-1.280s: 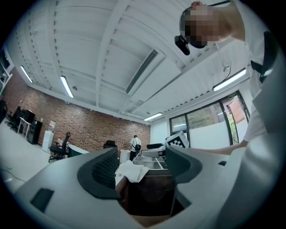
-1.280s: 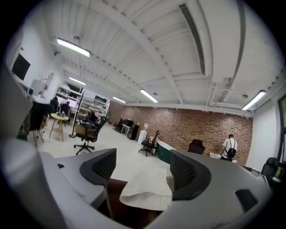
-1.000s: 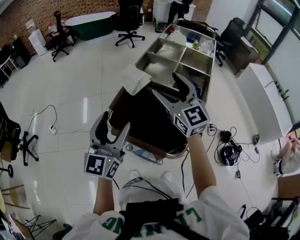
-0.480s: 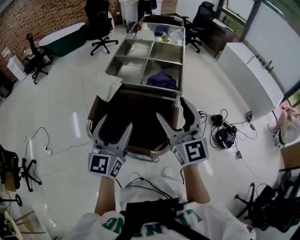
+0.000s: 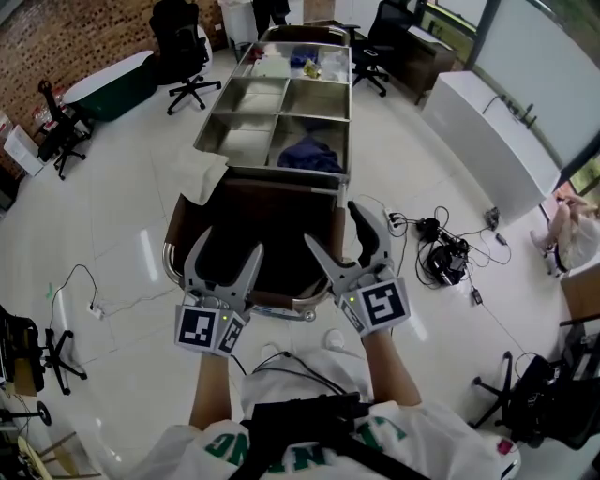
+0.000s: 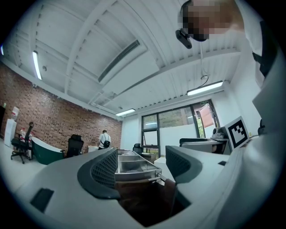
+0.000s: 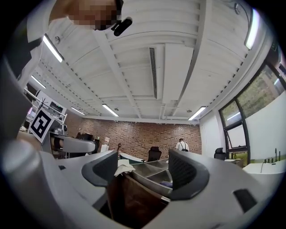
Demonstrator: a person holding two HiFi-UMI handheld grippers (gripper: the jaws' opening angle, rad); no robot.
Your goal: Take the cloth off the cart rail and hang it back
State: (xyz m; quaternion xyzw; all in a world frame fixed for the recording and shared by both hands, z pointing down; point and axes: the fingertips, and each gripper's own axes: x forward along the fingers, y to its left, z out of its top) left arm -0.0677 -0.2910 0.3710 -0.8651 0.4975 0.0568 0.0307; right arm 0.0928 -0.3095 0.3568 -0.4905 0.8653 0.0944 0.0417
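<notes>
The cloth, white and crumpled, is draped over the left edge of the cart, where the steel trays meet the brown bin. Whether a rail lies under it cannot be made out. In the right gripper view the cloth is half covered by a jaw; in the left gripper view it is hidden.

The left gripper is held at 5 o'clock from the cloth, well apart from it, with its jaws wide apart and nothing gripped. The right gripper is held at 3 o'clock from the left one. Its jaws are closing, and only the cart is seen through the gap.

The bin's near end is covered by both grippers. A blue bundle lies in one tray; what it is cannot be told. A person at 12 o'clock is cut off by the frame.
</notes>
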